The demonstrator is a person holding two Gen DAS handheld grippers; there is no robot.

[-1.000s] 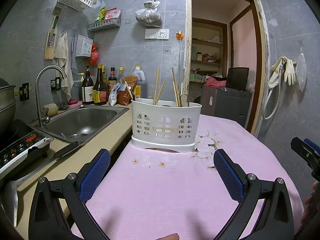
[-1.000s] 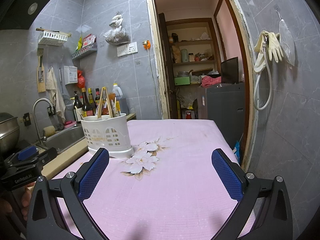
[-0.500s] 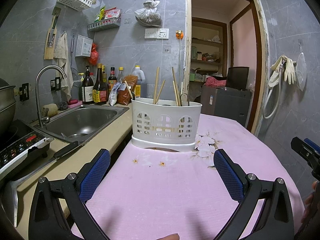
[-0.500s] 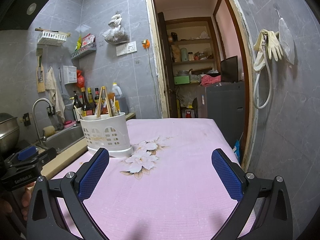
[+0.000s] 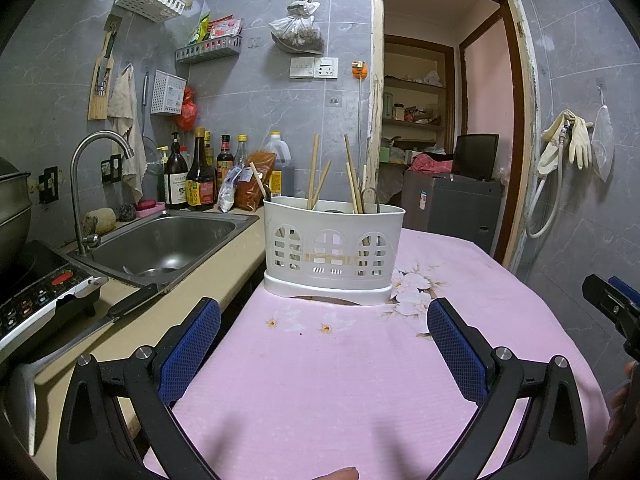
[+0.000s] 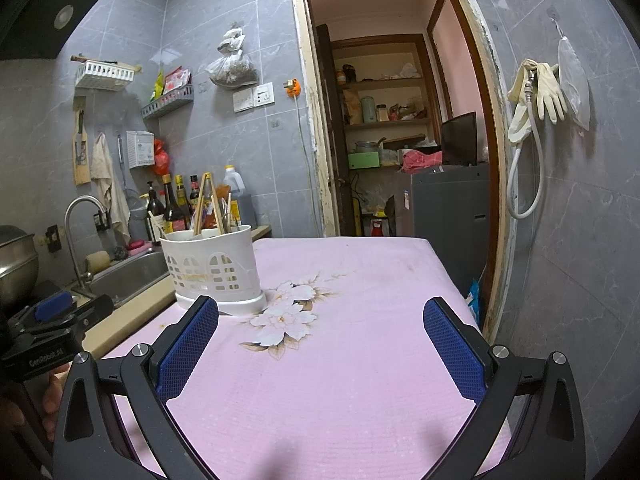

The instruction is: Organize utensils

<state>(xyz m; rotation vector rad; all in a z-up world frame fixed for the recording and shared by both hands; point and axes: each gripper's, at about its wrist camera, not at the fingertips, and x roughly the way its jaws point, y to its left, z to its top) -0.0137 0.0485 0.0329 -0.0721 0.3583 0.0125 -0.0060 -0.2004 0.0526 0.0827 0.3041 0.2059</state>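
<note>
A white plastic utensil holder [image 5: 333, 250] stands on the pink flowered tablecloth [image 5: 332, 376], with several wooden chopsticks [image 5: 313, 172] and a metal utensil upright in it. It also shows in the right wrist view [image 6: 214, 266], to the left. My left gripper [image 5: 324, 340] is open and empty, a little in front of the holder. My right gripper [image 6: 320, 340] is open and empty over the cloth, to the holder's right. Each gripper's body shows at the edge of the other's view.
A steel sink [image 5: 160, 246] with a tap [image 5: 100, 152] lies left of the holder. A kitchen knife [image 5: 100, 320] lies on the counter by an induction cooker [image 5: 36, 292]. Bottles [image 5: 192, 176] stand along the wall. An open doorway [image 6: 400, 120] lies behind the table.
The right wrist view has shifted slightly, so the holder sits a little lower and further left in it. The left gripper has not visibly moved. Both stay open.
</note>
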